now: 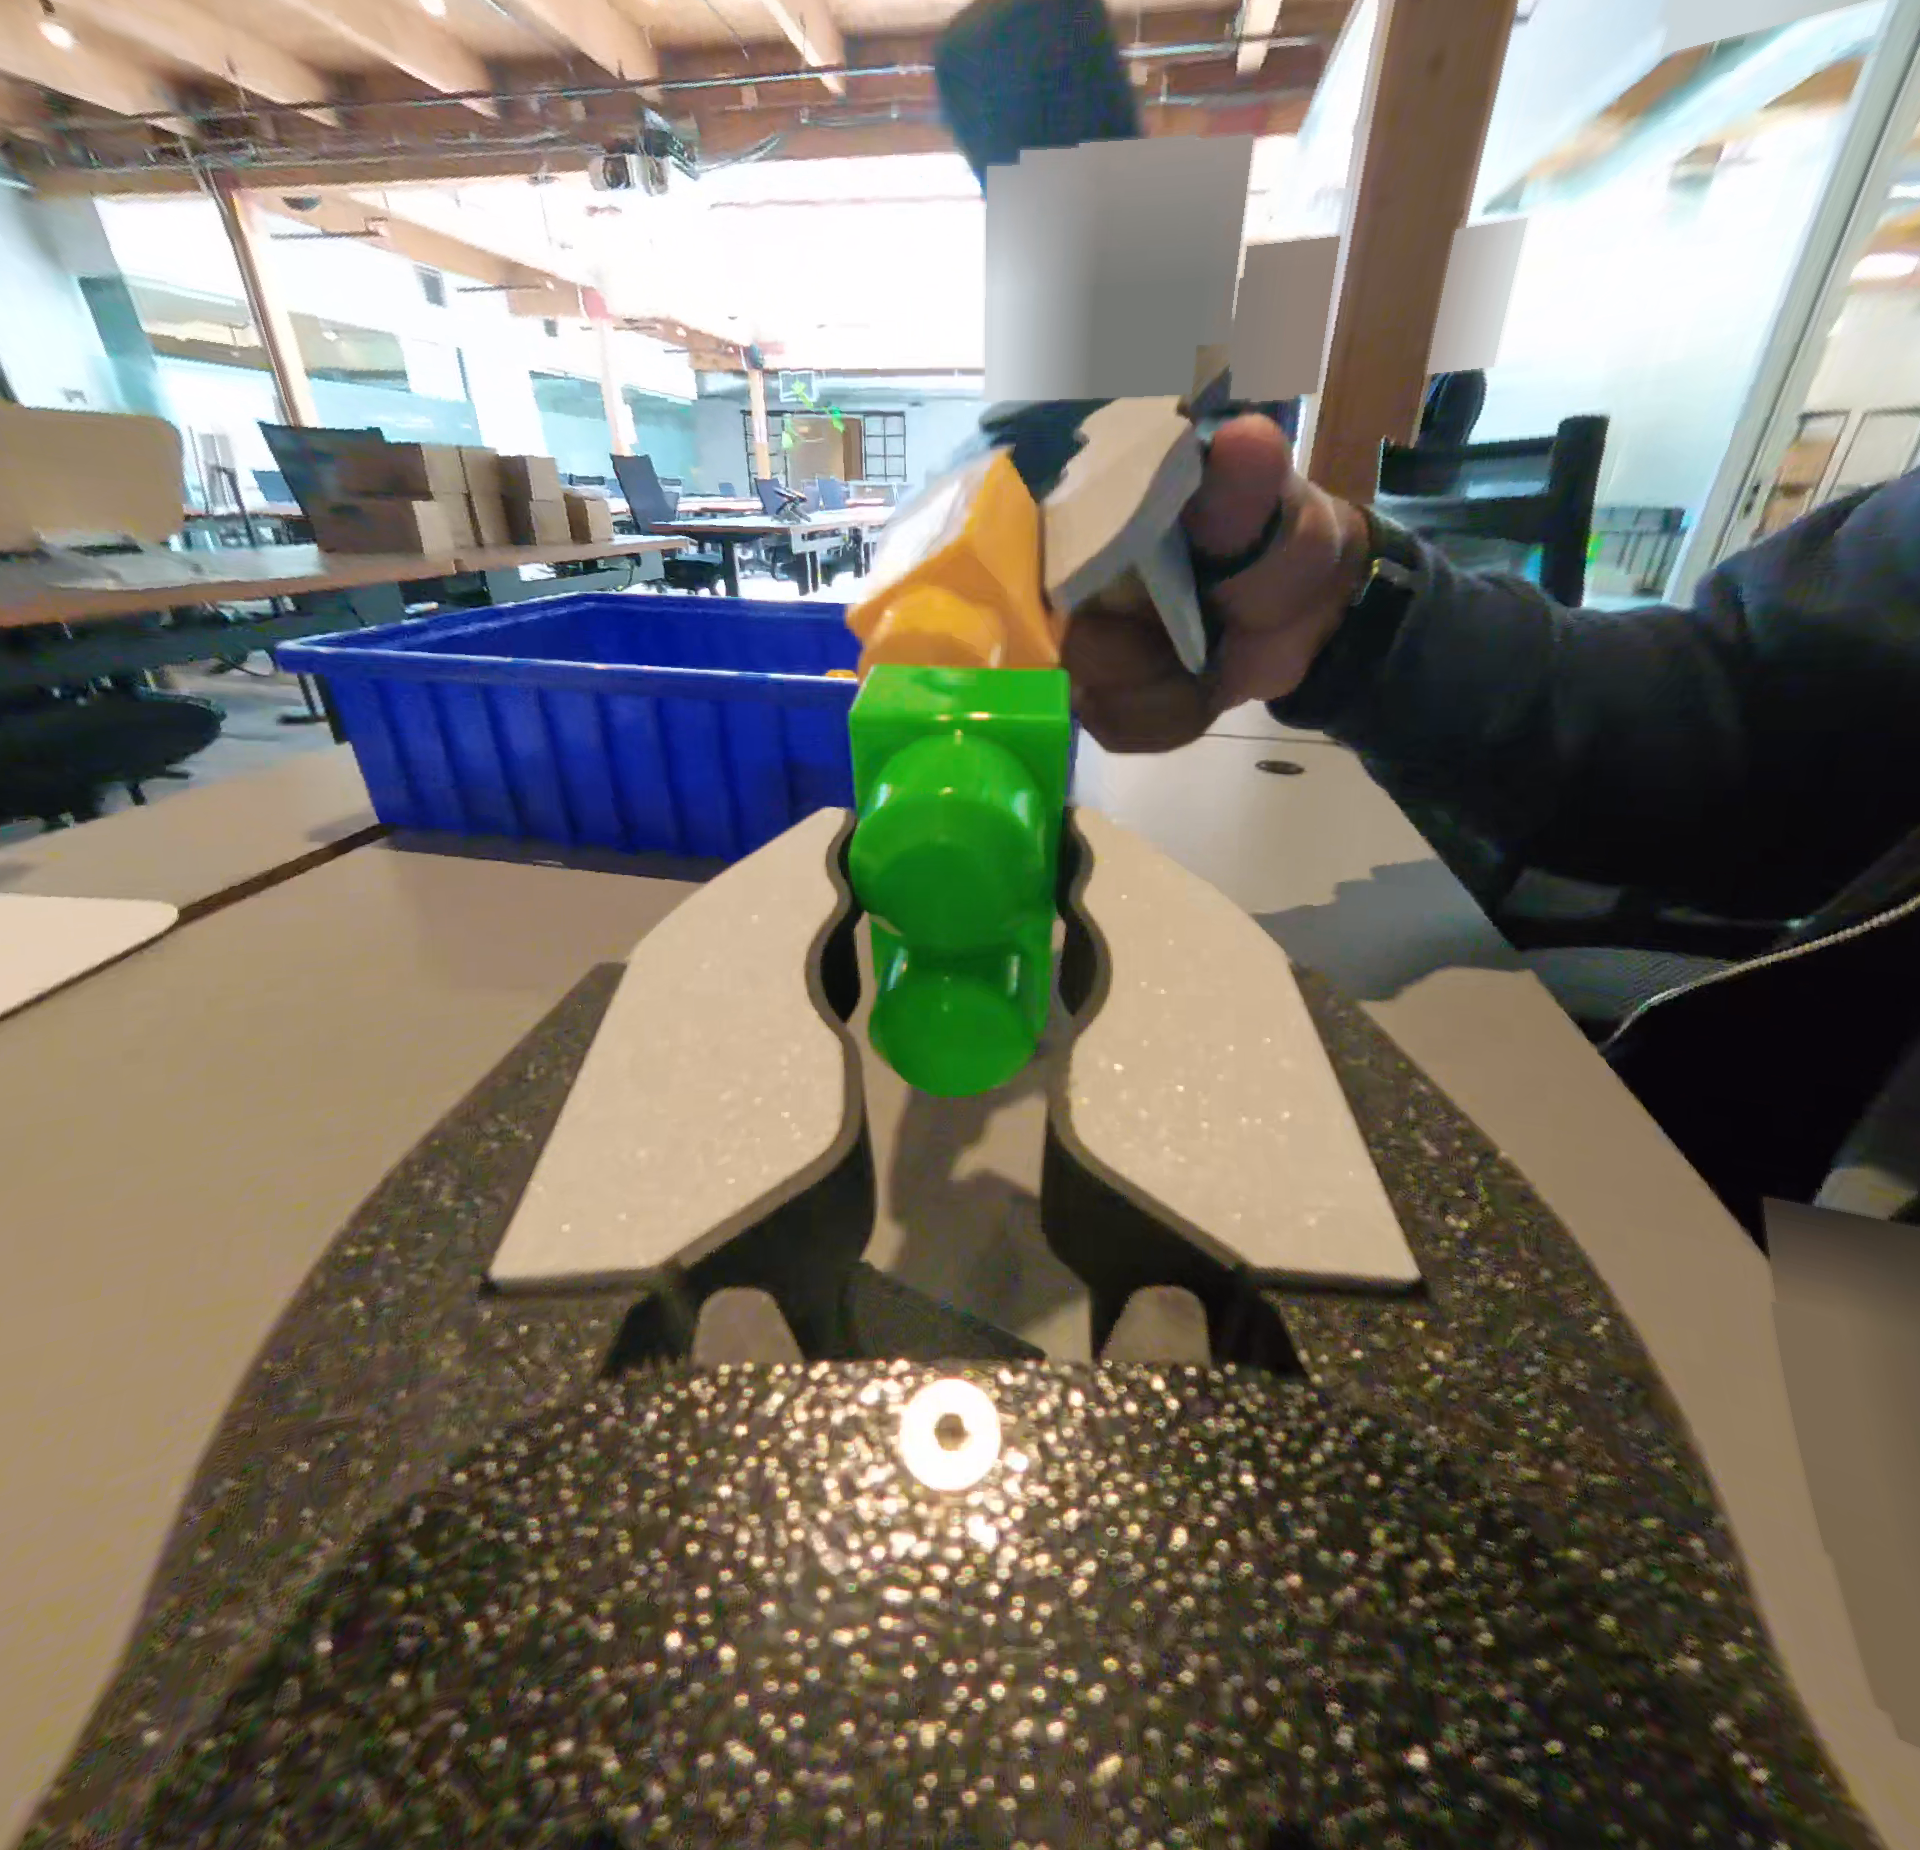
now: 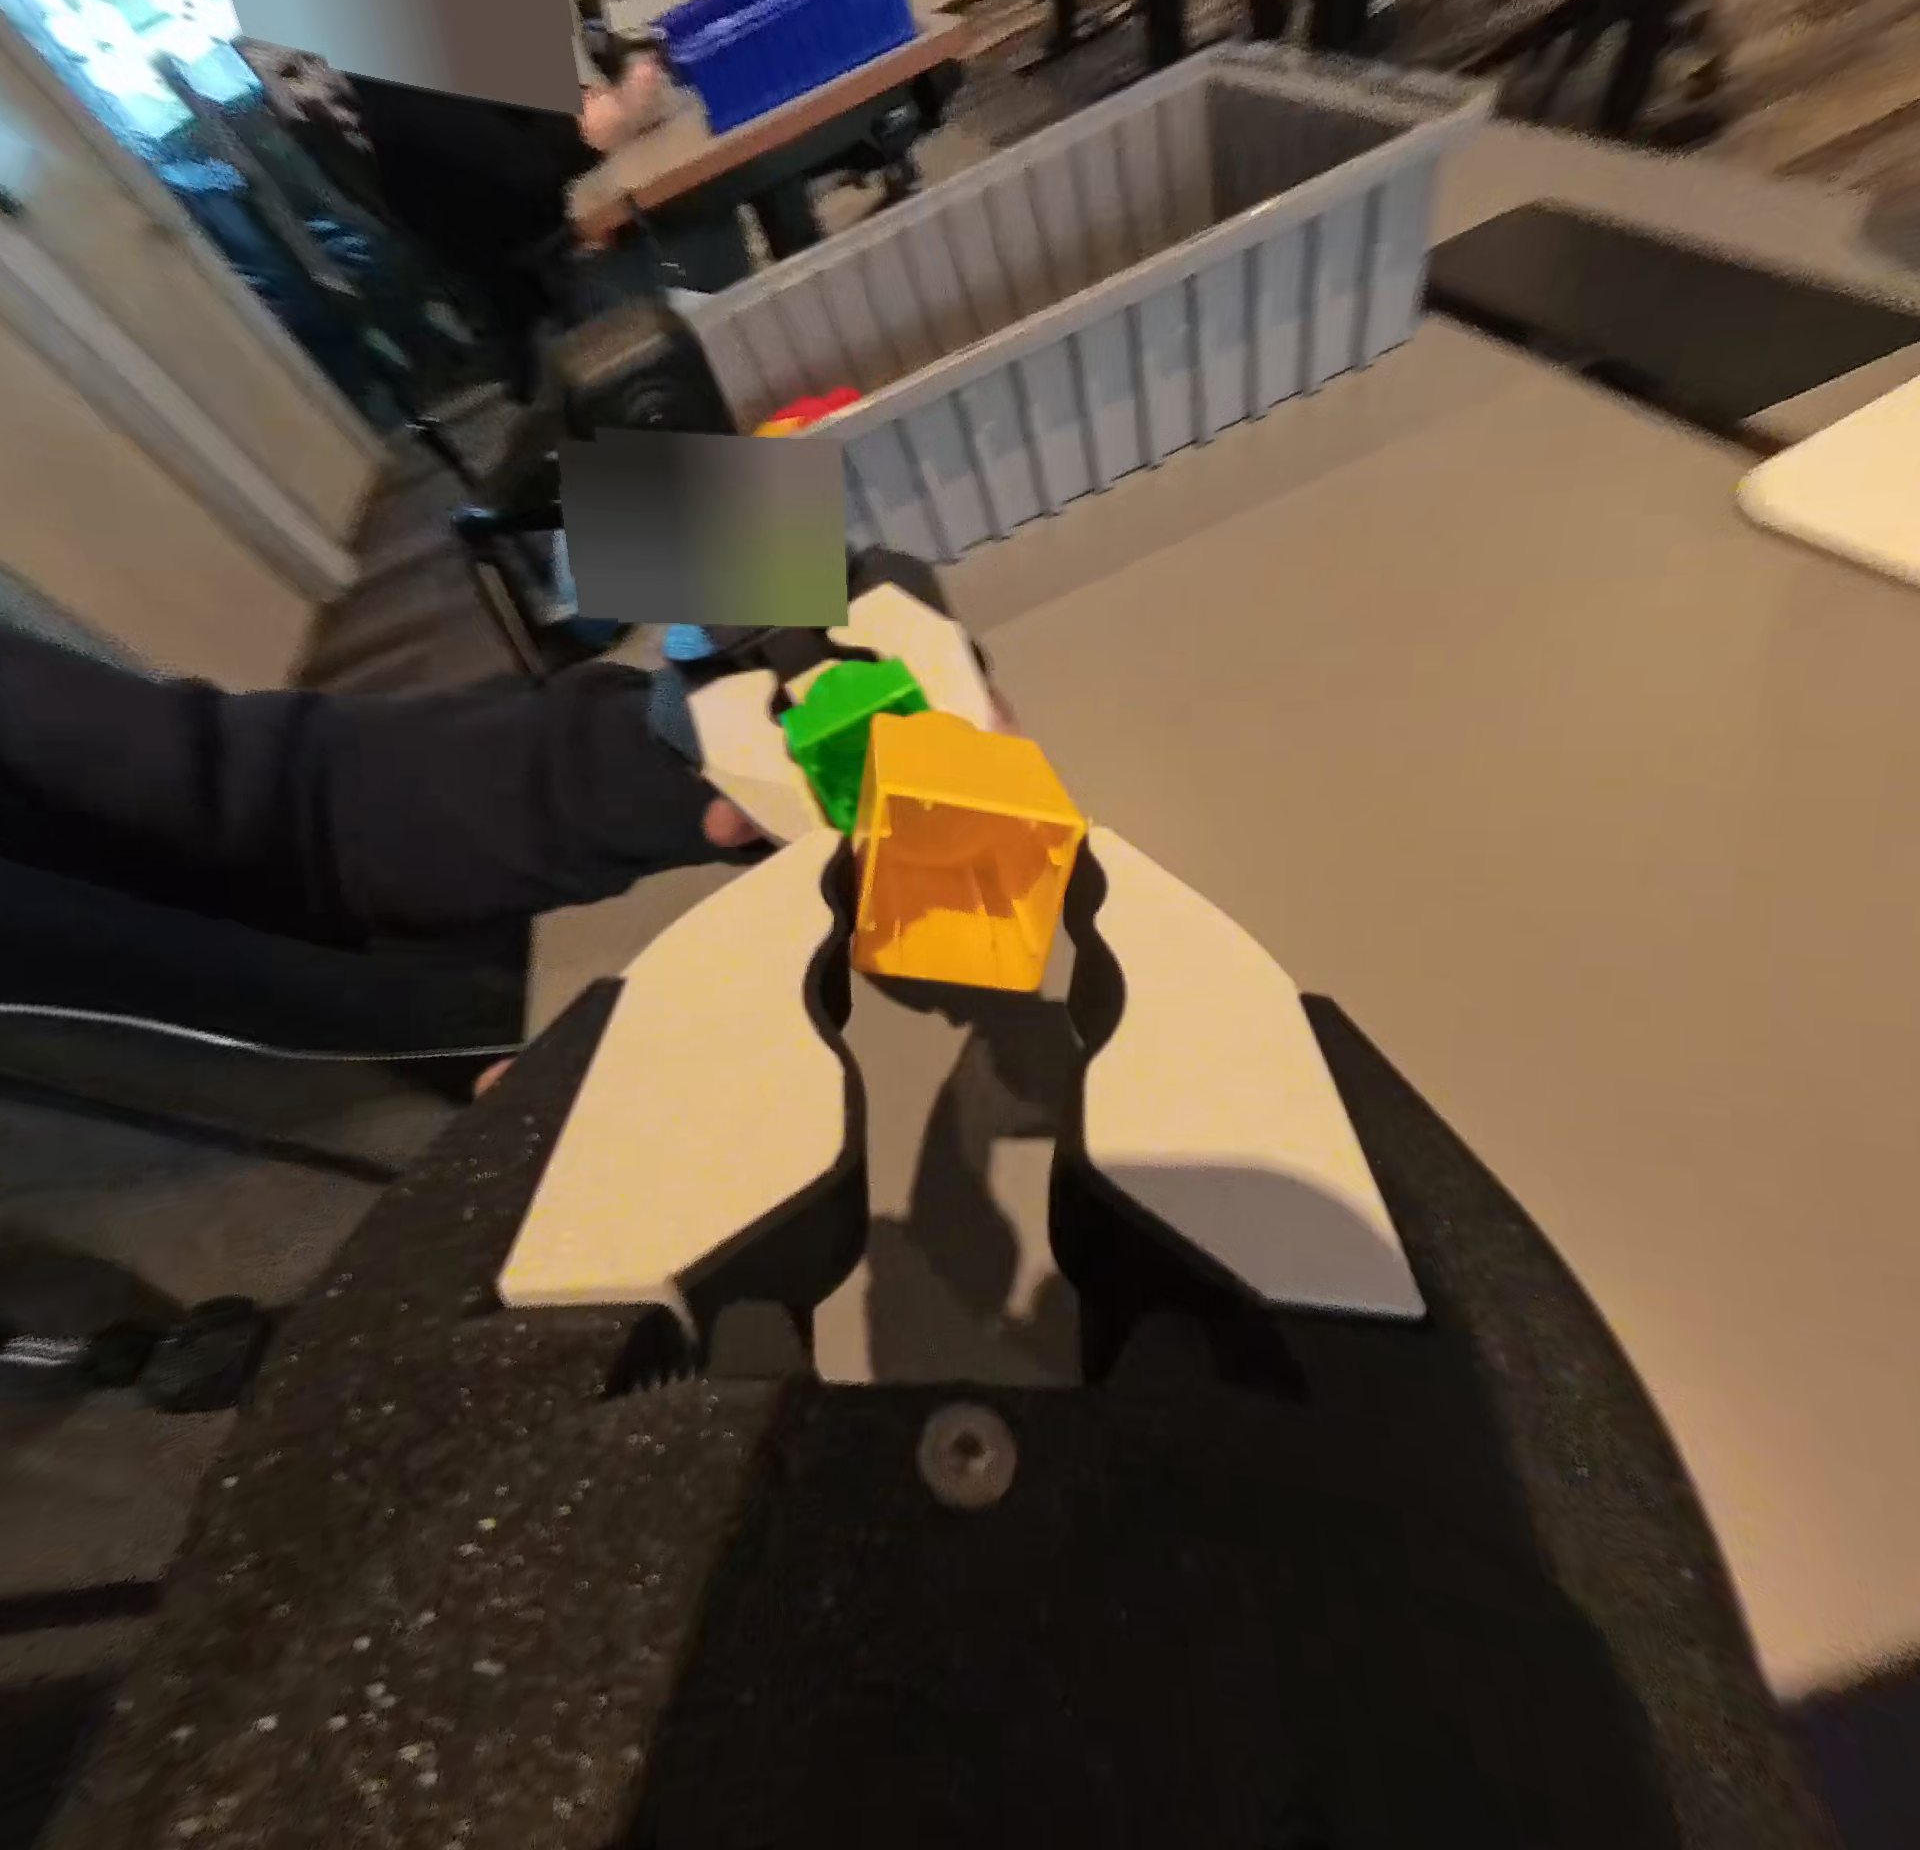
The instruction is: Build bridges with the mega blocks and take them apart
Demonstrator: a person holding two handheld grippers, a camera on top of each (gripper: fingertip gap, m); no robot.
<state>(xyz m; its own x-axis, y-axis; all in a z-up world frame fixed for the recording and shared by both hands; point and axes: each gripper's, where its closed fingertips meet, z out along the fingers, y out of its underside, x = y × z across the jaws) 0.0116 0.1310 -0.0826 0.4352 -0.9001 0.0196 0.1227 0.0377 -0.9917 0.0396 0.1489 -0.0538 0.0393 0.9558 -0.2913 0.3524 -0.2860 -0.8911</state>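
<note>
My left gripper [image 1: 956, 865] is shut on a green block [image 1: 951, 865], its two studs facing the camera, held above the grey table. My right gripper [image 2: 961, 865] is shut on a yellow block [image 2: 961, 865], whose hollow underside faces the camera. In the left wrist view the yellow block [image 1: 961, 574] sits at the far end of the green block, touching it at a tilt, with the right gripper [image 1: 1122, 512] and a hand behind it. In the right wrist view the green block [image 2: 842, 730] lies just beyond the yellow one, held by the left gripper [image 2: 852, 699].
A blue bin [image 1: 582, 720] stands on the table behind the blocks. A grey bin [image 2: 1091, 273] stands at the back of the table with red and yellow blocks [image 2: 816, 410] by its left end. A white board [image 2: 1849, 491] lies at the right. Dark sleeves [image 1: 1558, 678] cross the side. About 5 cm separates my left fingertips from my right.
</note>
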